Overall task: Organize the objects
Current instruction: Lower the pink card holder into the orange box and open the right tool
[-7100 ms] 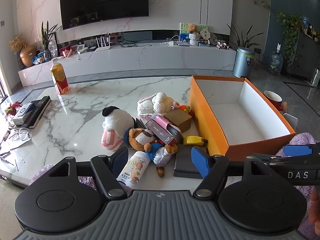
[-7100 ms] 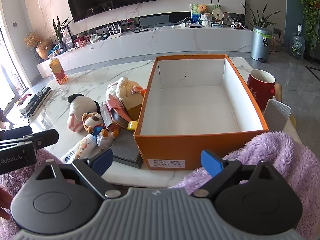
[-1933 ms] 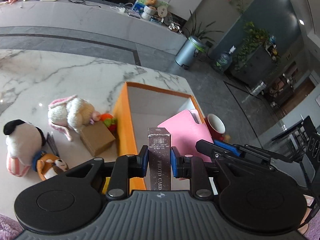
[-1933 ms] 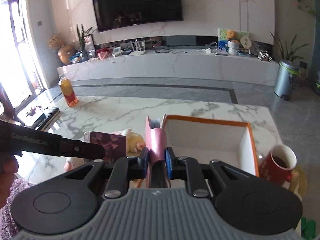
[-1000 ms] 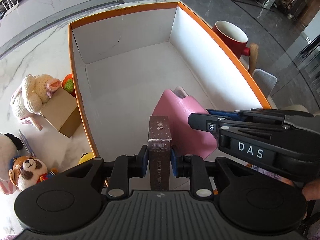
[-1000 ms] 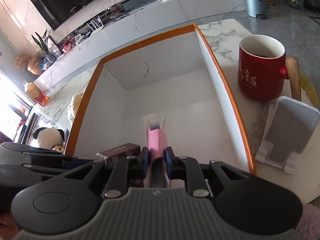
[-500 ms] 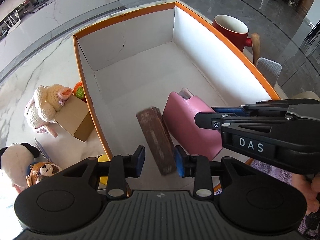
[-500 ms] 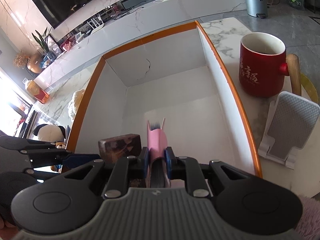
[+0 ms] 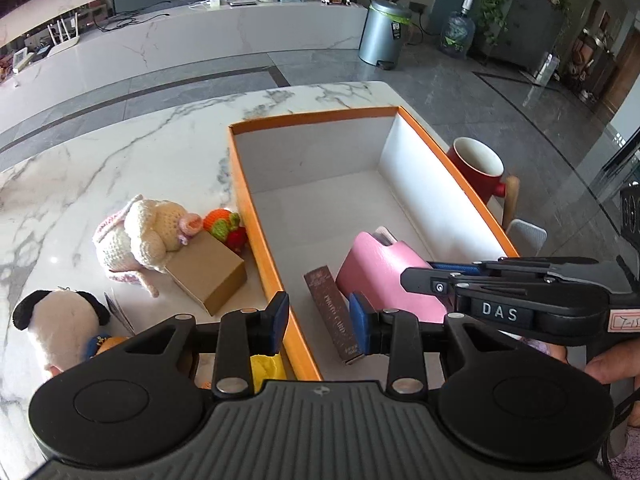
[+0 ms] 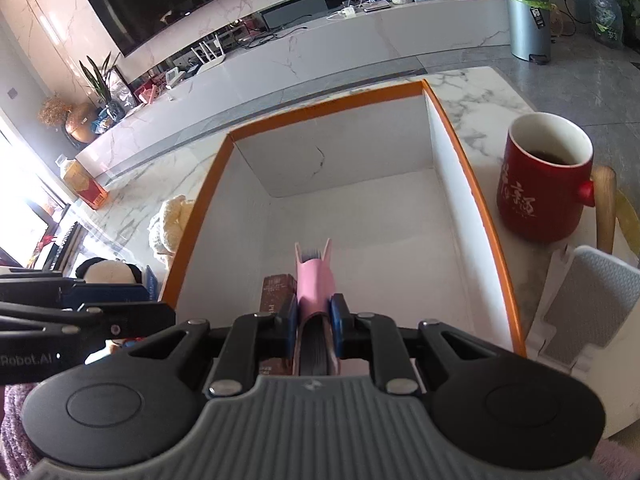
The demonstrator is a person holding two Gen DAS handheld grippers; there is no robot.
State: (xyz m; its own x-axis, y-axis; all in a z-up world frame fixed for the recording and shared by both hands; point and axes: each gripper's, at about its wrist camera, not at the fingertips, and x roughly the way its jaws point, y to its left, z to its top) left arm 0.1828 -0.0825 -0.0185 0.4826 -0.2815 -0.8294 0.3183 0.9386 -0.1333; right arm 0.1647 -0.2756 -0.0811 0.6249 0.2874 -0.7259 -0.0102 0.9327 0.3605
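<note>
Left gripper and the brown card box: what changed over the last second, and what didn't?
The left gripper let go of the brown card box, which now lies flat in the orange box, and backed off. The right gripper still clamps the pink notebook.

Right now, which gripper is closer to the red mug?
Right. The right gripper, holding the pink wallet in the box, sits nearer the mug; the left gripper is by the box's far wall.

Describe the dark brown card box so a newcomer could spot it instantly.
Find the big orange box on the marble table. Inside, near its front left wall, the dark brown card box lies flat beside the pink wallet. It alone is slim, dark and lettered along its length.
</note>
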